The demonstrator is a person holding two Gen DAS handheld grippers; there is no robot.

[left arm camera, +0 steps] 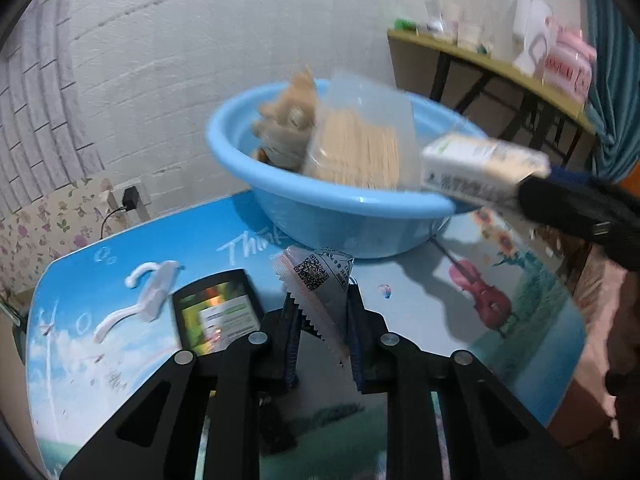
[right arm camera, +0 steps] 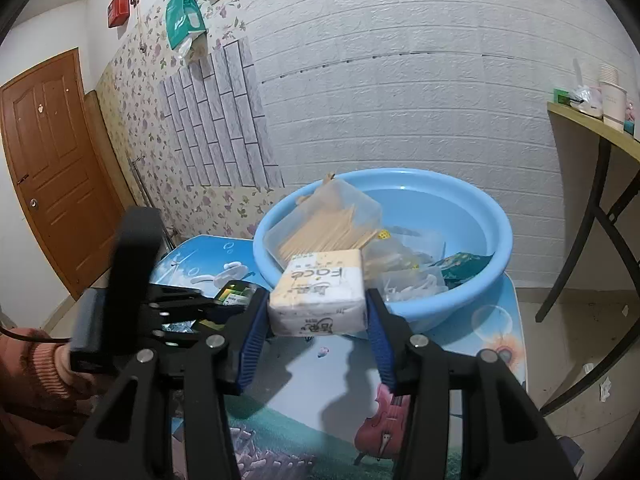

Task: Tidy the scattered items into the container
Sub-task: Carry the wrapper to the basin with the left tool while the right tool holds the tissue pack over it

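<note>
A light blue basin (left arm camera: 360, 216) (right arm camera: 480, 280) stands on the printed table and holds a clear box of wooden sticks (left arm camera: 360, 148) (right arm camera: 332, 228) and several wrapped items. My left gripper (left arm camera: 322, 308) is shut on a silver sachet with a QR code (left arm camera: 316, 280), held above the table in front of the basin. My right gripper (right arm camera: 318, 316) is shut on a white and yellow tissue pack (right arm camera: 320, 296) (left arm camera: 476, 164), held at the basin's near rim. A white hook (left arm camera: 148, 292) and a dark packet (left arm camera: 216, 312) lie on the table at the left.
The small table (left arm camera: 420, 280) (right arm camera: 320, 400) has a picture print with a red violin. A white brick wall is behind it. A wooden shelf table (left arm camera: 500, 76) (right arm camera: 592, 128) with cups stands at the right. A brown door (right arm camera: 52, 168) is at the far left.
</note>
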